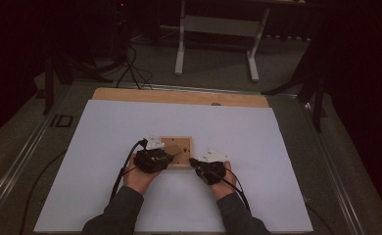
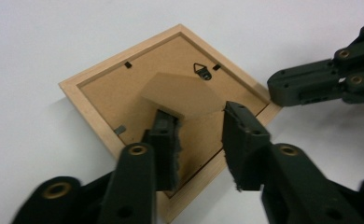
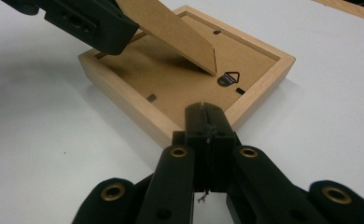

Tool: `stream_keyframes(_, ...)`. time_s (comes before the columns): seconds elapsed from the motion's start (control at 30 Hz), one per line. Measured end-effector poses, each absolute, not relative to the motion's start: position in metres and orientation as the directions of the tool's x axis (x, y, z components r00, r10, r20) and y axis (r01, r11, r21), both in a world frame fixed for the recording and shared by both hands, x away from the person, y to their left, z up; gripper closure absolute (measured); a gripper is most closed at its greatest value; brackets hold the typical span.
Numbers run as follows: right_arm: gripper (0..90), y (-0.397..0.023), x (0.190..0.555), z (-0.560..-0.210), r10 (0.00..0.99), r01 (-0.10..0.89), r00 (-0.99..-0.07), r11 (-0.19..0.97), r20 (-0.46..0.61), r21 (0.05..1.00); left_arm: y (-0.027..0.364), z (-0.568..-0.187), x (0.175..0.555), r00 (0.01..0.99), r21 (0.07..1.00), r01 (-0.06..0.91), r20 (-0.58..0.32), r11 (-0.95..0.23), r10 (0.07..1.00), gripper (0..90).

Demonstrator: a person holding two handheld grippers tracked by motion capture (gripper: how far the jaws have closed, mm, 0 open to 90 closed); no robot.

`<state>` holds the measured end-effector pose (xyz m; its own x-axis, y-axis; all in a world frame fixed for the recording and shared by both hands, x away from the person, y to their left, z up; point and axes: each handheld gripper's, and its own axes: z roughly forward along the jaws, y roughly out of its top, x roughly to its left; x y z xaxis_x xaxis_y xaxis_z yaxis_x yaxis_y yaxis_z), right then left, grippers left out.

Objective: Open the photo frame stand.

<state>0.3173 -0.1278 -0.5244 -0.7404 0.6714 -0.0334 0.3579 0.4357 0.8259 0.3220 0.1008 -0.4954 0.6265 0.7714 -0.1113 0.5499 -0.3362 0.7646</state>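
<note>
Left gripper view looks down on a wooden picture frame (image 2: 124, 93) lying face down on the white table sheet (image 2: 31, 37), its brown backing board (image 2: 110, 105) up and the cardboard easel stand (image 2: 185, 95) lifted off that board. The left gripper (image 2: 201, 135) has its jaws apart, one pad tucked under the raised flap's edge and the other standing clear to the side, so nothing is clamped. The right gripper (image 3: 207, 122) has its jaws pressed together with nothing between them, and its tip rests at the frame's near corner, on or just touching the wooden rim; I judge it is there to pin the frame down. In the high view the frame (image 1: 183, 147) sits near the middle of the sheet between both hands. The step in hand looks like setting the stand up to its propped angle. To do it well, keep the closed tip bearing down on the rim so the frame cannot skate across the smooth sheet, and push the flap from low under its free edge, not by its corner, so the card swings on its crease rather than bending. Move slowly, since thin card creases easily, and stay off the small metal hanger (image 2: 202, 71) and the turn clips (image 2: 119, 129).
</note>
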Motion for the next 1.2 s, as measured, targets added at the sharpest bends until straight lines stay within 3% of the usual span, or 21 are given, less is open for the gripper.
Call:
stream_keyframes(0.4, 89.8, -0.128, 0.317, -0.524, 0.67, 0.356, -0.742, 0.438, -0.035, 0.825, 0.097, -0.499, 0.339, 0.613, 0.73, 0.606, -0.176, -0.316, 0.77, 51.5)
stream_keyframes(1.2, 89.8, -0.128, 0.317, -0.524, 0.669, 0.355, -0.743, 0.439, -0.037, 0.825, 0.095, -0.504, 0.361, 0.567, 0.672, 0.703, -0.33, -0.235, 0.754, 46.6)
